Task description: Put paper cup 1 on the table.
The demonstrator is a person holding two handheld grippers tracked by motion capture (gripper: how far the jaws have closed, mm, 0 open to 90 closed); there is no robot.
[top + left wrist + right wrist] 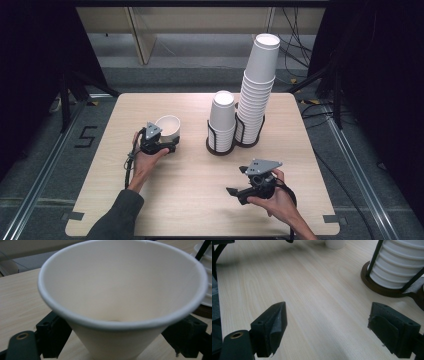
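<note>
A dark room with black curtains and cabling surrounds the pale wooden table (200,170), and we take the tall cup stack (256,95) in its wire holder as our landmark. Just left of it, touching holder to holder, stands the shorter cup stack (221,122). Well to the left of that landmark, the single paper cup (168,126) sits mouth up between the jaws of our left gripper (167,145), which press on its lower wall from either side. We judge the cup very light, thin-walled and easily crushed, with a smooth and somewhat slippery skin; a gentle hold low on the cone, below the stiffer rolled rim, seems safest. In front of the landmark, towards us, our right gripper (240,182) hangs over bare table with its jaws wide apart and nothing between them. In the left gripper view the cup (120,290) hides its own base and the pad contact, so we cannot tell whether it rests on the table or is lifted.
</note>
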